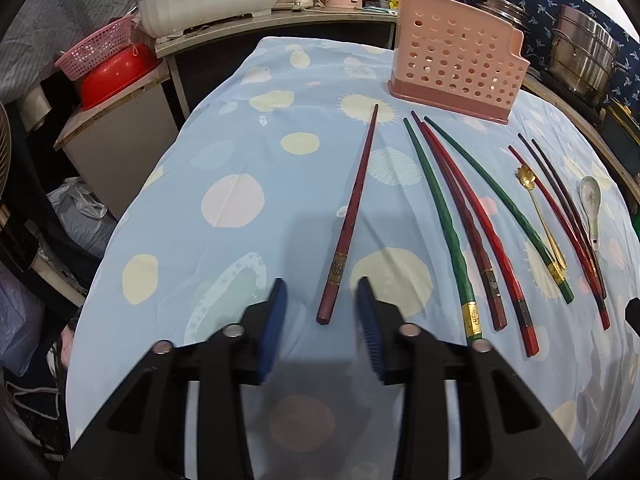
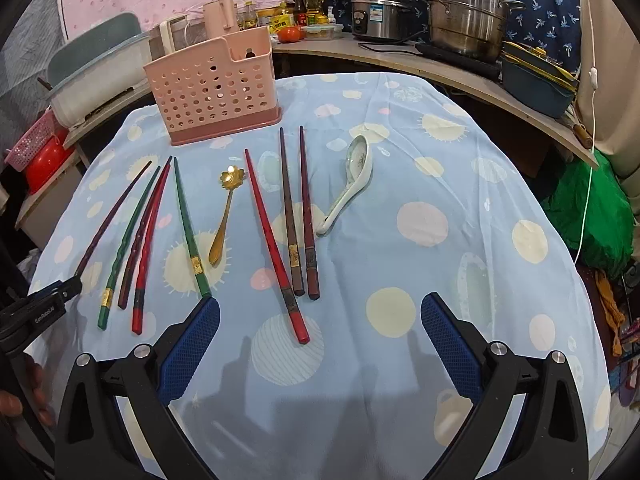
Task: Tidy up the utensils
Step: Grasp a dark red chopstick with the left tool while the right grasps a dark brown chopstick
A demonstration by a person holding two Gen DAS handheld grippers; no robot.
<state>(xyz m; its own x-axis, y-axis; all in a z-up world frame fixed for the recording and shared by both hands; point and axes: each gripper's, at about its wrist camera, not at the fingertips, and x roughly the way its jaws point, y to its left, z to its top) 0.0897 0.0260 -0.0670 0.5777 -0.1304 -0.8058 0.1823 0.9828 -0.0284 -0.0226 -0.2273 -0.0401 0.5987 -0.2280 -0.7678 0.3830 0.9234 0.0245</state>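
While nothing is held, left tongs (image 1: 322,300) narrowly apart astride maroon chopstick (image 1: 350,216), right tongs (image 2: 320,312) wide.

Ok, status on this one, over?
Left tool open, straddling the lone chopstick's butt. Right tool open, empty. Holder empty. Nothing blocking.

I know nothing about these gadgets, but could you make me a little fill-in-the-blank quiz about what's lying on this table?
1. The perforated utensil holder at the back of the table is ____ in color.
2. The small flower-shaped spoon is ____ colored.
3. The left gripper has its open jaws on either side of the end of a single dark red ____.
4. The white ceramic spoon lies on the ____ side of all the chopsticks.

Missing words: pink; gold; chopstick; right
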